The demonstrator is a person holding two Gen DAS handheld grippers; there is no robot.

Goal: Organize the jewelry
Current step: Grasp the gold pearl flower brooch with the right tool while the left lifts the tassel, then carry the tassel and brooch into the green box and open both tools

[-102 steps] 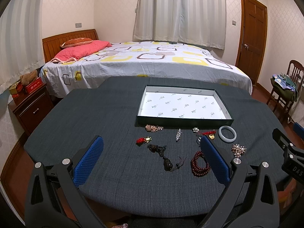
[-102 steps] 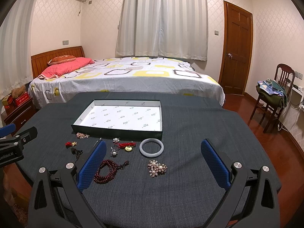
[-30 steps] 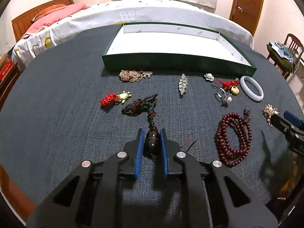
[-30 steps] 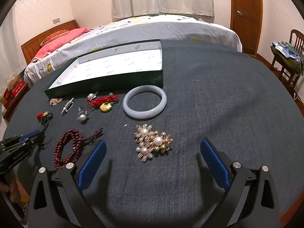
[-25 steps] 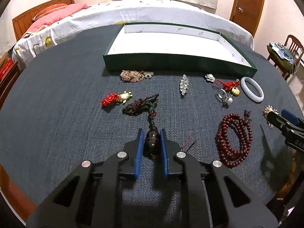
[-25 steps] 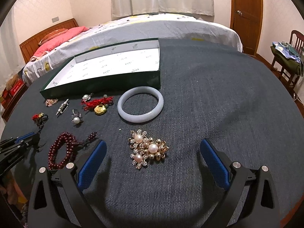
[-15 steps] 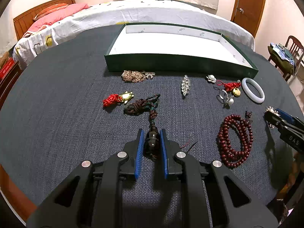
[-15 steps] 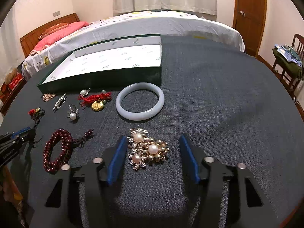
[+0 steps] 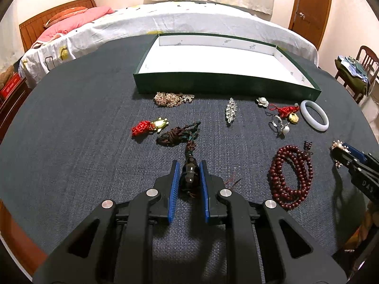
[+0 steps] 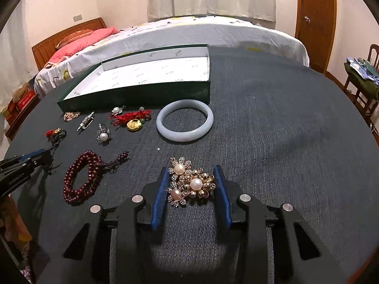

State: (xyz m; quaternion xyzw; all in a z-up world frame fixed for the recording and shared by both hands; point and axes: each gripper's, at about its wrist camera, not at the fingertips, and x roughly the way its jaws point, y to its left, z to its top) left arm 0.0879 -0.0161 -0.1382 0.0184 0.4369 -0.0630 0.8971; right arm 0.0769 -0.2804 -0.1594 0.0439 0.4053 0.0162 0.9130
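Left claw [image 9: 188, 174] pinches the dark bead pendant [image 9: 188, 177] on the bench [image 9: 78, 142], its long axis pointing away toward the green tray [image 9: 225, 86]. Right claw [image 10: 192, 183] closes around the pearl brooch [image 10: 191, 184], pads [image 10: 161, 187] touching its edges

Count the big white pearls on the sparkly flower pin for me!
3, all on the flower pin between the right tongs: one at its far left corner, one in its middle, one at its near left. Others may be hidden.

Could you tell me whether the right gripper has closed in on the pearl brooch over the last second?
Yes. The right gripper had its jaws spread wide; now its pads sit against both sides of the pearl brooch, which stays near the white bangle.
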